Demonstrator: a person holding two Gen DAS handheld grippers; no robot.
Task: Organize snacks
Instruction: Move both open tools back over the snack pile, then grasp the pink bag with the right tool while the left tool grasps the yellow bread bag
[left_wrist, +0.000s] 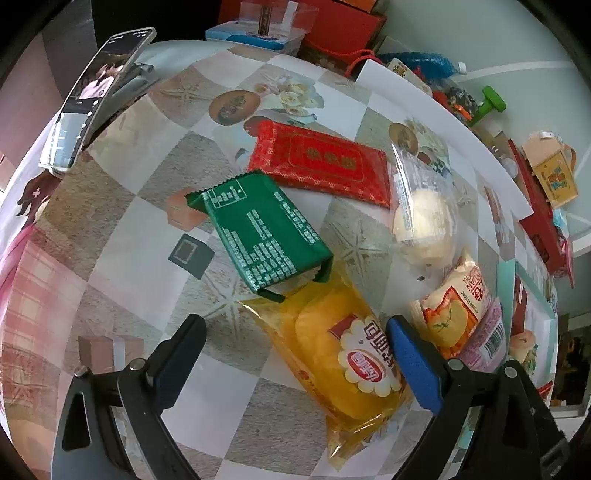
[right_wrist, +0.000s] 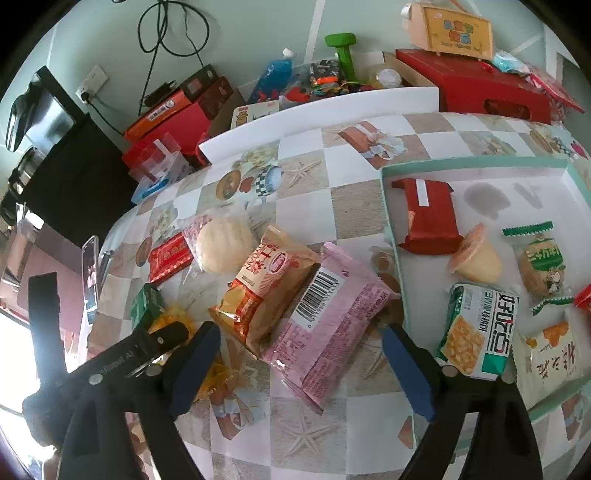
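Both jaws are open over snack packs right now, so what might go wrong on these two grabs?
The yellow cake pack has the green wrapper resting on its end; lifting may drag that along. The pink pack lies against the orange-and-cream pack, so the right gripper could pinch both or nudge the tray.

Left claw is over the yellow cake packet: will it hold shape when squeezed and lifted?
Probably not. The yellow cake packet looks like thin glossy film, so likely slippery. The round cake inside looks soft and may crush. Loose crinkled ends will probably droop.

Glossy plastic yellow cake wrapper (left_wrist: 332, 343); matt tablecloth (left_wrist: 122, 229).
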